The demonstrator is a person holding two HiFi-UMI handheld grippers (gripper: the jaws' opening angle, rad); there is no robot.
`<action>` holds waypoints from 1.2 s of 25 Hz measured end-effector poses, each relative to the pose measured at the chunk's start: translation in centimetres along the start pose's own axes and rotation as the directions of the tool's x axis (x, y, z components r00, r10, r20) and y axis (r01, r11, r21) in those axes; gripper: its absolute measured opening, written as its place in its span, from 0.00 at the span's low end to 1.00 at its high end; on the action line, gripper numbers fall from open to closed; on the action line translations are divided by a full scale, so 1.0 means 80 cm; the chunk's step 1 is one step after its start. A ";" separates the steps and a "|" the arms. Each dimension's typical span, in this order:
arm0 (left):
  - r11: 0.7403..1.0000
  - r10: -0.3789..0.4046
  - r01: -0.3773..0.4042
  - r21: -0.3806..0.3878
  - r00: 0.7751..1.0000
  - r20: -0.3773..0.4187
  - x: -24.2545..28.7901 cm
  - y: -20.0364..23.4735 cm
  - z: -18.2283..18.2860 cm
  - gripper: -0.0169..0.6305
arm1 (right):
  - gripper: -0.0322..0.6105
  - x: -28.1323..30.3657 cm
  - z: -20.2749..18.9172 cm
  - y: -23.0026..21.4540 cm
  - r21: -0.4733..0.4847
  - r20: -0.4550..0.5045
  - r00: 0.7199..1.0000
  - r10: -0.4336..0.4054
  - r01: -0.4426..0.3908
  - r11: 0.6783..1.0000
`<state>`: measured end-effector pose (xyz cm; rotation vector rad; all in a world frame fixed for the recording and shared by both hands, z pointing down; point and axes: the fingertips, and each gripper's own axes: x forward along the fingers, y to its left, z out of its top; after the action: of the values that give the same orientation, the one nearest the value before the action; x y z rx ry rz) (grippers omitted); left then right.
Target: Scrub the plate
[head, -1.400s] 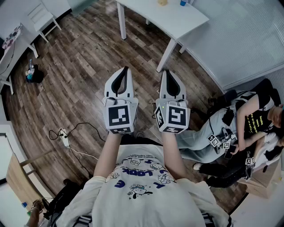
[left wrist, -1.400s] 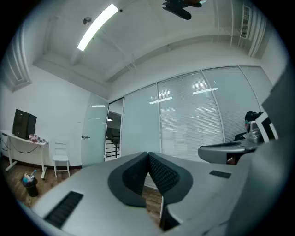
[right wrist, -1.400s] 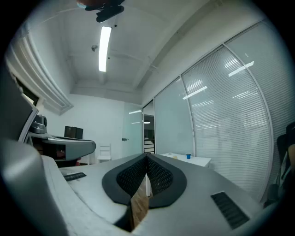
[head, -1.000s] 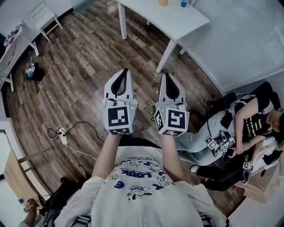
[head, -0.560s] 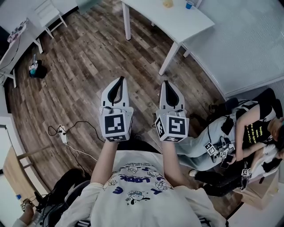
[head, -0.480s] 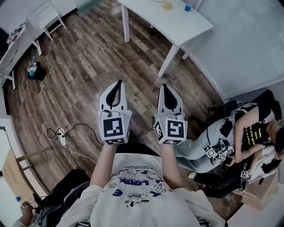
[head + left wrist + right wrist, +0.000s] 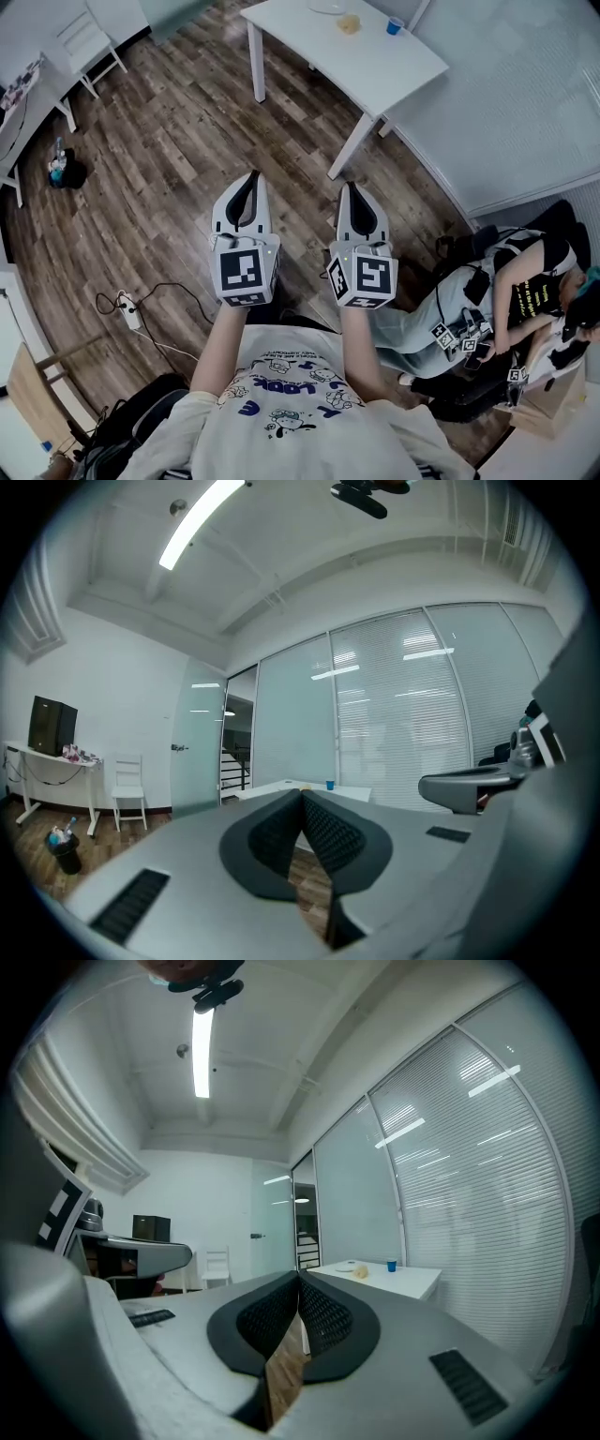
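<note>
A wood-plank floor (image 7: 178, 159) fills most of the head view. At the top stands a white table (image 7: 375, 66) on white legs, set against a wall of closed blinds (image 7: 525, 84). A second person (image 7: 487, 281) sits low at the right edge, with several small marker cubes near the hands.

In the lower middle of the head view are the wearer's printed white shirt (image 7: 291, 403) and two bare forearms reaching forward side by side. The left gripper (image 7: 253, 175) and the right gripper (image 7: 352, 186) are held level over the floor, near each other but apart, each with its marker cube at the back. In the left gripper view the left gripper (image 7: 302, 794) has its ribbed pads pressed together at the tip with nothing between them. The right gripper (image 7: 298, 1277) is pressed together and empty in the same way (only floor shows through the slit lower down).

A white chair (image 7: 84, 37) stands at upper left, and a power strip (image 7: 125, 305) with its cable lies on the floor at left.

The plate (image 7: 345, 1267) lies on the table's far part, well apart from both grippers. A yellowish lump (image 7: 349, 23) sits just beside it, and a small blue cup (image 7: 395, 25) stands near that.
</note>
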<state>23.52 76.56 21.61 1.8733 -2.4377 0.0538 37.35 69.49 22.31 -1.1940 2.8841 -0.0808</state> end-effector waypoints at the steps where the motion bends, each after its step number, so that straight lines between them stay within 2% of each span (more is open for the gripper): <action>1: 1.000 -0.006 0.006 -0.004 1.000 -0.003 0.010 0.007 0.001 0.07 | 0.04 0.012 0.001 0.001 0.001 0.001 1.000 -0.002 0.002 1.000; 17: 0.998 -0.052 0.052 -0.024 0.999 0.011 0.148 0.131 0.024 0.07 | 0.04 0.183 0.017 0.039 -0.051 0.009 0.998 -0.059 0.059 0.997; 23: 0.997 -0.075 0.075 -0.036 0.997 0.002 0.168 0.140 0.018 0.07 | 0.04 0.204 0.011 0.043 -0.059 -0.003 0.998 -0.065 0.065 0.996; 30: 0.995 -0.091 0.090 -0.044 0.996 -0.022 0.196 0.133 0.008 0.07 | 0.04 0.221 0.010 0.023 -0.090 -0.014 0.996 -0.087 0.086 0.992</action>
<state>9.19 64.11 22.27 1.9500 -2.3159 0.0188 23.54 58.27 21.46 -1.3400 2.8786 0.0379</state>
